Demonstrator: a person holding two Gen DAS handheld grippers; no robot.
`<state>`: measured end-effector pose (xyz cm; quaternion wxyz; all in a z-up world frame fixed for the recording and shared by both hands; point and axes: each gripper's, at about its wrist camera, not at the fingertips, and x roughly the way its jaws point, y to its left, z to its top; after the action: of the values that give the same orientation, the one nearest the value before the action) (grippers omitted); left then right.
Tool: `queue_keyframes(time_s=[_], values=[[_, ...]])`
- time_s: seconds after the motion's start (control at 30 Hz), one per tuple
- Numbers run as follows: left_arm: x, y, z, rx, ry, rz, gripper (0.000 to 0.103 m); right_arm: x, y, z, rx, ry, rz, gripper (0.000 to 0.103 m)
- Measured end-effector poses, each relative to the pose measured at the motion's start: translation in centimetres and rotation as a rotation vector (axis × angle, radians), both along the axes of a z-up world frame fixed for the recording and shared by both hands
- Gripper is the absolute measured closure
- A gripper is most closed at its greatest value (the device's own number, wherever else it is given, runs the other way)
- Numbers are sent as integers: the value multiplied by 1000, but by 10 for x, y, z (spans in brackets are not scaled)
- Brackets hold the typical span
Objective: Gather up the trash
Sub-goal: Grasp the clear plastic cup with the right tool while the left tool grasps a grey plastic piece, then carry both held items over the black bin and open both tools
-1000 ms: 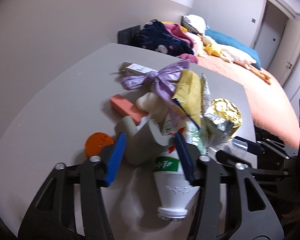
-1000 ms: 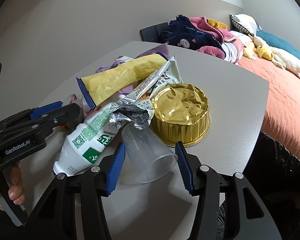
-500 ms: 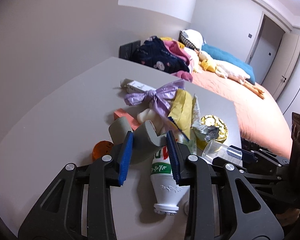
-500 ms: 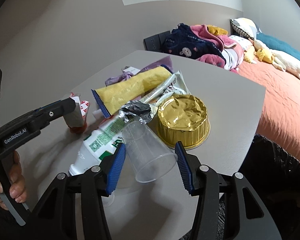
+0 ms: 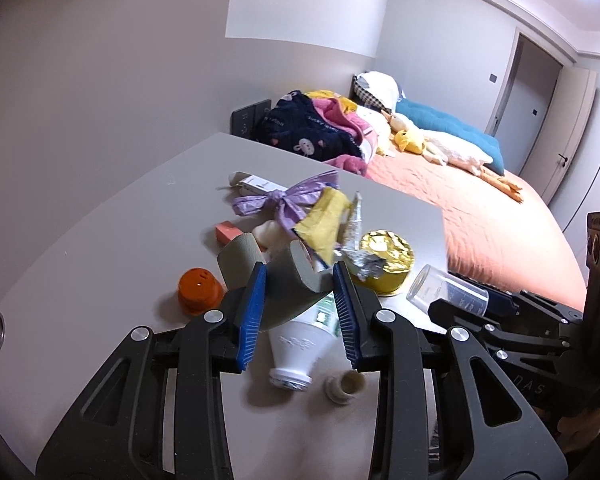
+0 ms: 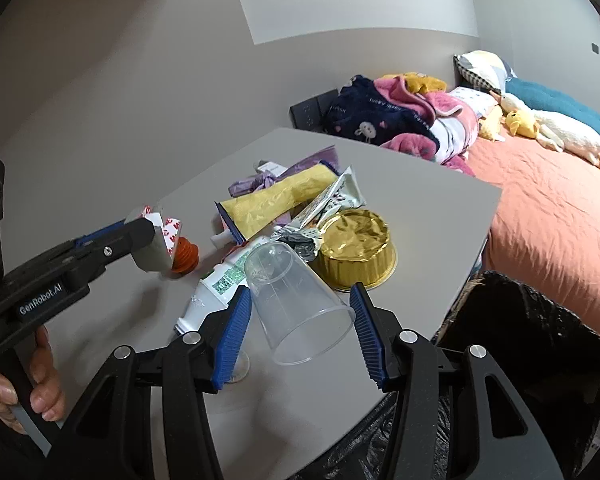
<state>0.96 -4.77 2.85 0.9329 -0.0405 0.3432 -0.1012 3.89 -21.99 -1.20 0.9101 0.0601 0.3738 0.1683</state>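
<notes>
My left gripper (image 5: 298, 312) is shut on a crumpled grey carton (image 5: 274, 276) and holds it above the grey table (image 5: 100, 248); the carton also shows in the right wrist view (image 6: 158, 246). My right gripper (image 6: 300, 326) is shut on a clear plastic cup (image 6: 298, 310), lifted off the table; the cup also shows in the left wrist view (image 5: 444, 292). On the table lie a white bottle (image 5: 300, 356), a gold foil tin (image 6: 354, 246), a yellow wrapper (image 6: 276, 202), a purple bag (image 5: 284, 200) and an orange cap (image 5: 198, 290).
A black trash bag (image 6: 528, 340) hangs open at the table's right edge. A small bottle cap (image 5: 342, 386) lies near the white bottle. A bed (image 6: 552, 208) with clothes and plush toys stands behind the table. A pink box (image 5: 228, 232) lies mid-table.
Both grippers have risen from the pile with their loads. The left gripper closed on the grey carton and lifted it. The right one lifted the clear cup.
</notes>
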Motion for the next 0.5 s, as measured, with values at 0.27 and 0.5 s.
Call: queue_keyframes(time_s=[0.27, 0.5], values=[[-17, -29, 8, -6, -10, -38, 69, -19, -25, 14, 14, -25, -31, 50], [-23, -58, 9, -13, -11, -84, 69, -33, -49, 22, 17, -45, -62, 50]])
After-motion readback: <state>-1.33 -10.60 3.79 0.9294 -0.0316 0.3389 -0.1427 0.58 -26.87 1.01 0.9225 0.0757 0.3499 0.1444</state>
